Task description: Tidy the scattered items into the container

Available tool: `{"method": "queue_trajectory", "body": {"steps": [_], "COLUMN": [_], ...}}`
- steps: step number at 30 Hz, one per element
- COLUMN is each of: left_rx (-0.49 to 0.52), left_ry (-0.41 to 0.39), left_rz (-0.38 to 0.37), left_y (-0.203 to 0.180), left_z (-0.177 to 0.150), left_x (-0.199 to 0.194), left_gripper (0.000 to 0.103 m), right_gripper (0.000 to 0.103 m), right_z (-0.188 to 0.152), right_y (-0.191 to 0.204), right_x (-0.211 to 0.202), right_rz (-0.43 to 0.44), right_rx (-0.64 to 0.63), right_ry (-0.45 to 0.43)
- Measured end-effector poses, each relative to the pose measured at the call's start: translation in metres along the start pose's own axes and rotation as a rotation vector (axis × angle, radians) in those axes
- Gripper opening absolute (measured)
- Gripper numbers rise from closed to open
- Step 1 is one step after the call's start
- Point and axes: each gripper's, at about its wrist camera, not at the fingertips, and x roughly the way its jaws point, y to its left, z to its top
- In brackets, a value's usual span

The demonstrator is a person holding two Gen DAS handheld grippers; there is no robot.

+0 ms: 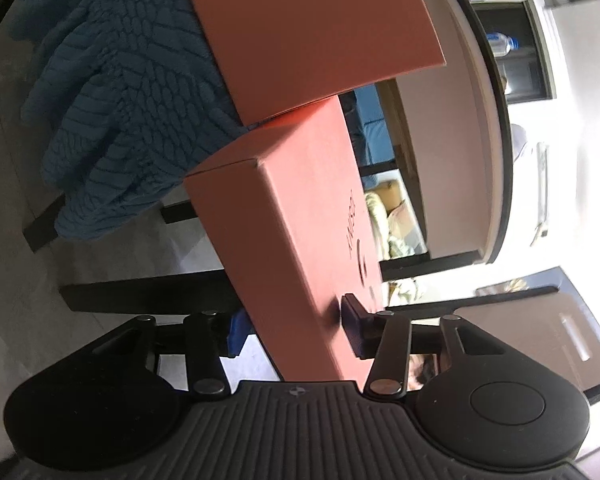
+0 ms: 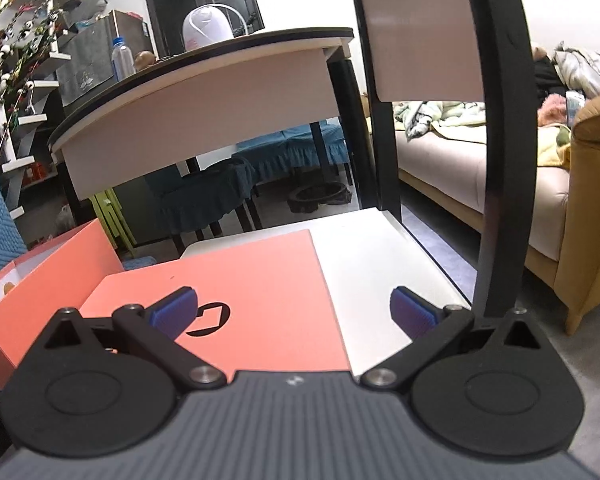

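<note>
In the left wrist view my left gripper (image 1: 296, 330) is shut on an orange box lid (image 1: 300, 216) with a black logo; its blue pads (image 1: 236, 332) press on both sides of the lid's edge. An orange box (image 1: 312, 28) lies just beyond the lid. In the right wrist view the same lid (image 2: 252, 292) lies flat on a white low table (image 2: 380, 272), partly under my right gripper (image 2: 294, 312). That gripper is open and holds nothing. The open orange box (image 2: 48, 280) stands to the lid's left, with a small orange item inside.
A blue knitted cloth (image 1: 120, 100) hangs beside the boxes. A black chair frame (image 2: 504, 140) rises close on the right. Behind stand a round-edged table (image 2: 204, 92) with a bottle (image 2: 123, 58), a beige sofa (image 2: 460, 160) and a yellow armchair (image 2: 592, 208).
</note>
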Motion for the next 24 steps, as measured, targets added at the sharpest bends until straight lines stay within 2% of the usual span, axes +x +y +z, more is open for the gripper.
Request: {"method": "queue_trajectory", "body": {"steps": [2,3,5,9,11,14,18,24], "left_rx": [0.057,0.099,0.16,0.22,0.254,0.264,0.238,0.252], "left_ry": [-0.011,-0.014,0.001,0.066,0.068,0.051,0.028,0.052], "left_rz": [0.006,0.018,0.026,0.053,0.066,0.075,0.078,0.01], "left_y": [-0.008,-0.014,-0.022,-0.026,-0.02,-0.015,-0.002,0.0], "left_z": [0.001,0.002,0.006,0.021,0.027,0.039,0.062,0.073], "left_x": [-0.002,-0.003,-0.005,-0.006,-0.017,-0.025,-0.026,-0.024], "left_gripper": [0.082,0.085,0.086,0.086,0.086,0.087,0.087,0.085], "right_gripper": [0.103,0.103,0.103,0.103,0.103,0.103,0.103,0.102], "right_z": [0.0,0.0,0.0,0.001,0.0,-0.002,-0.008,-0.018], "right_y": [-0.005,-0.007,-0.011,-0.018,-0.019,-0.019,-0.031,-0.041], "right_x": [0.0,0.001,0.002,0.005,0.004,0.002,0.004,0.01], "right_rz": [0.003,0.005,0.01,0.029,0.038,0.043,0.071,0.091], "right_rx": [0.025,0.042,0.076,0.116,0.118,0.086,0.148,0.203], "right_ry": [0.006,0.012,0.023,0.048,0.058,0.066,0.121,0.206]}}
